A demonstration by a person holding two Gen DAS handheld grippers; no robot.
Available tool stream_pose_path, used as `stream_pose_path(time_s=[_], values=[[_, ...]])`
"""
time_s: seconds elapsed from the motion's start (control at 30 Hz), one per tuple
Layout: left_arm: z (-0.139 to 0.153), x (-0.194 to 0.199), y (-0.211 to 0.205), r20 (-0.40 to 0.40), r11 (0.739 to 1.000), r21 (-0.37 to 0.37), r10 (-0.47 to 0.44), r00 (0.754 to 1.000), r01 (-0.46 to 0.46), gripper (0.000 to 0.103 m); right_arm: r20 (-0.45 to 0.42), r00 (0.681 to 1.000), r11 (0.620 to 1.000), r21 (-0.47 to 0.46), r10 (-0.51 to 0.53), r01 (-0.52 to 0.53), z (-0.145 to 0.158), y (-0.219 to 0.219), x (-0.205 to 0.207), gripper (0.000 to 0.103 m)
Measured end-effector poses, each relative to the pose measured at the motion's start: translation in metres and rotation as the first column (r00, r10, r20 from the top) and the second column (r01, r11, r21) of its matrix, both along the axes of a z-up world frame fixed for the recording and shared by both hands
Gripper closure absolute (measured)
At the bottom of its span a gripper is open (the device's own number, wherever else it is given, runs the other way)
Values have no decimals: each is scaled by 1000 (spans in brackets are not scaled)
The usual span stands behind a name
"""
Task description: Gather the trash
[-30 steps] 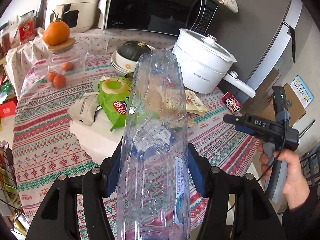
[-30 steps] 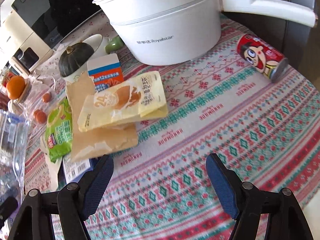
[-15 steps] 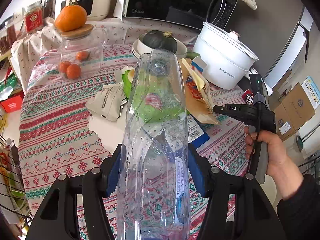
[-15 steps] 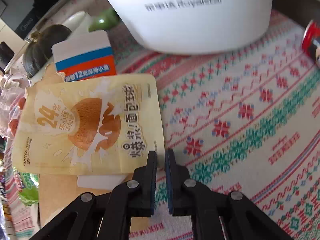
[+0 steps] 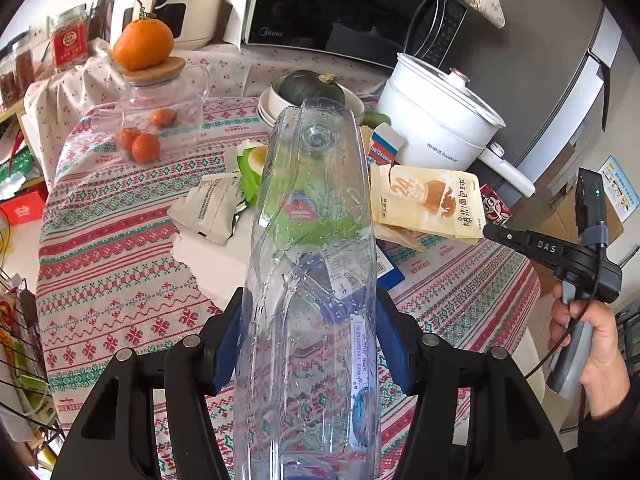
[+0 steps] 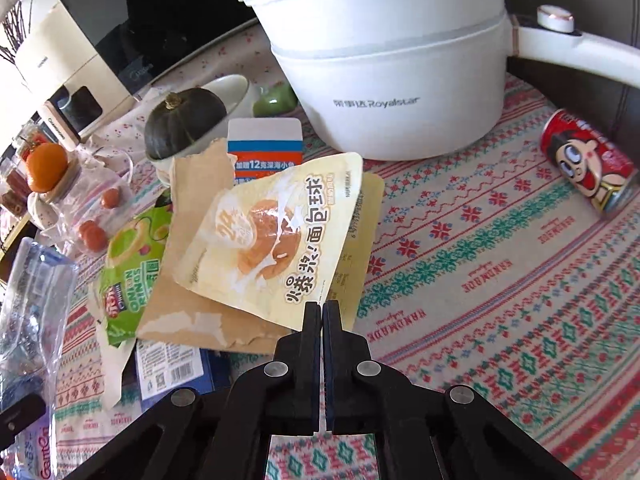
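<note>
Now-lifted pouch (image 6: 276, 236) in right tool (image 6: 321, 309)

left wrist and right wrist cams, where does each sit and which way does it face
Left wrist: sits behind the left gripper, aimed down across the table toward the microwave; its fingers clamp a crushed clear bottle, and the person's other hand shows.
Right wrist: sits behind the right gripper, facing the white pot; fingers shut on the yellow snack bag's corner.
Shared: bag, pot, red can, bottle, green squash.
</note>
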State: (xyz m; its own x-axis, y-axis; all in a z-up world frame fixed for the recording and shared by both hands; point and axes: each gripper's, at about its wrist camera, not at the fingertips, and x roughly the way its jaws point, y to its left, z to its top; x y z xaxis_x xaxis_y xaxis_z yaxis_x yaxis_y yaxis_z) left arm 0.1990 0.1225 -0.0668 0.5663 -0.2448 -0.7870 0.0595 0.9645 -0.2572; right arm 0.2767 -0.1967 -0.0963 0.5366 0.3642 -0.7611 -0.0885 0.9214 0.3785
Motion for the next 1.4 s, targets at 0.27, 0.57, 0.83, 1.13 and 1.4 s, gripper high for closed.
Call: stream_pose_path(time_s=[0.27,0.57,0.83,1.13,1.4], values=[[13,-23,-33,22,998,-32,-53,998,54,40,42,999,999,-39,-21,23,37,-50,-62,103],[20,-54,-71,23,988,-82,-132,991,133,40,63,996,998,-31,-56,58,48,-87,-122,103],[12,-70,-92,-4,983,-62,-175,985,175,40,26,999,999,9,-38,38,40,-104,-141,92],[0,-64,-97,-35,984,-32,-175,984,174,40,-113,992,994,-96,-64,53,-18,-95,-97,39],[-11,-53,-100,-63,984,-19,-180,982,180,40,-196,977,960,-281,-81,23,-73,-74,-62,35]])
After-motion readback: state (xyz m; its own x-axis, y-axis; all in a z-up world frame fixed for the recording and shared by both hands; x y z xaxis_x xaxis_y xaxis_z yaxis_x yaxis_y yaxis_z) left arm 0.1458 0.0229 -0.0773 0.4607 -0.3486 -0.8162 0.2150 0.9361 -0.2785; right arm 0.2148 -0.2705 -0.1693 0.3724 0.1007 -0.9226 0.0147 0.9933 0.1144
